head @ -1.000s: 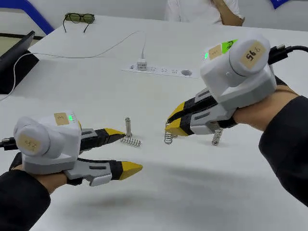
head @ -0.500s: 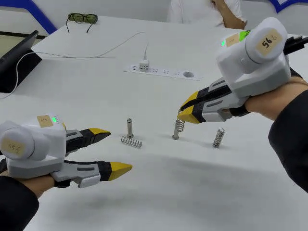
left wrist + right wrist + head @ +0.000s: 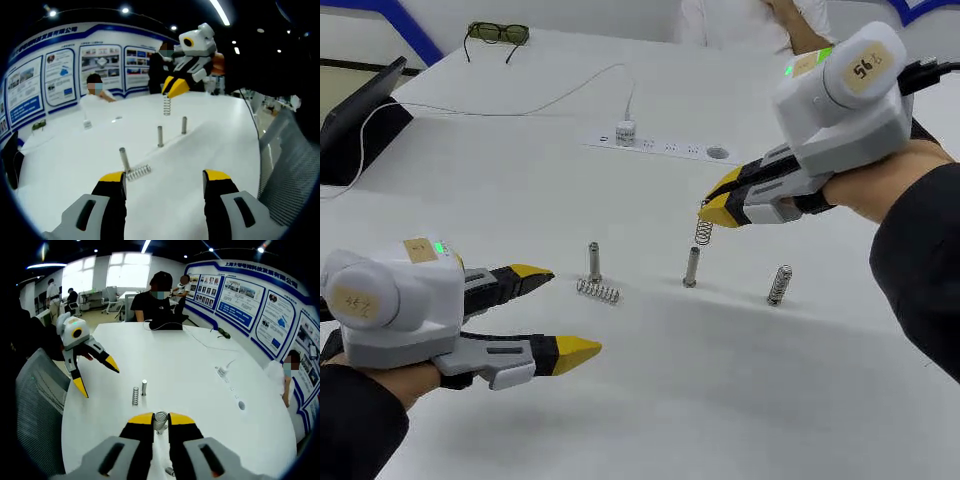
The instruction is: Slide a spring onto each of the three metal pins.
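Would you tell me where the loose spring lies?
In the head view the loose spring lies flat beside the leftmost pin, just ahead of the left gripper.

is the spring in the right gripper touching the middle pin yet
Apart. The left gripper view shows the spring hanging from the right gripper, with a clear gap between its lower end and the top of the middle pin.
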`<state>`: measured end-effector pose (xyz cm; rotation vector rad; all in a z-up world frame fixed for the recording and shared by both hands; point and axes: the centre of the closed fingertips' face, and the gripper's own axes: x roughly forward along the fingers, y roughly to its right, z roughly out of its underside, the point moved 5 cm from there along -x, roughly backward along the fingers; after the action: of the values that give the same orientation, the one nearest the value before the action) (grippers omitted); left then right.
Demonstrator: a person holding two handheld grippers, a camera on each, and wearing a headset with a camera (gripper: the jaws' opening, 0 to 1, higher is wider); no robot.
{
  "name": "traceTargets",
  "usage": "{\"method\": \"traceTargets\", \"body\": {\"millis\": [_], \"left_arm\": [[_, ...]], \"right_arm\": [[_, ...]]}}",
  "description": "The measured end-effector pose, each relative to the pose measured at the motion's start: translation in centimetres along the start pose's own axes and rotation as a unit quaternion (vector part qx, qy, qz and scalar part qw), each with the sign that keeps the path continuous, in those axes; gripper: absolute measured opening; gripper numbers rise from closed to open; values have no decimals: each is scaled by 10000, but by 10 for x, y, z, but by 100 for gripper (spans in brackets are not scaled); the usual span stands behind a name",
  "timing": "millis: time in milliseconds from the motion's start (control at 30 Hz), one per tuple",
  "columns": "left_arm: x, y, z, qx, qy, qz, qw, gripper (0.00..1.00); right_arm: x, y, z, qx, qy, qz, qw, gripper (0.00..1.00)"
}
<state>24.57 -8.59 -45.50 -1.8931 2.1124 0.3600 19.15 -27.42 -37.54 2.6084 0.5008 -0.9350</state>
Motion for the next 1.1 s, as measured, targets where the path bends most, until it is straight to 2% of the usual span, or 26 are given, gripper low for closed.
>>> {"method": "traceTargets", "body": {"millis": [500, 1100], "left_arm": [[-2, 1, 5, -43, -57, -31, 10000, 63], [-4, 0, 8, -72, -117, -65, 9999, 63]], "right_arm": [[20, 10, 13, 181, -118, -4, 9998, 12], [30, 13, 20, 260, -153, -36, 9995, 12]]}}
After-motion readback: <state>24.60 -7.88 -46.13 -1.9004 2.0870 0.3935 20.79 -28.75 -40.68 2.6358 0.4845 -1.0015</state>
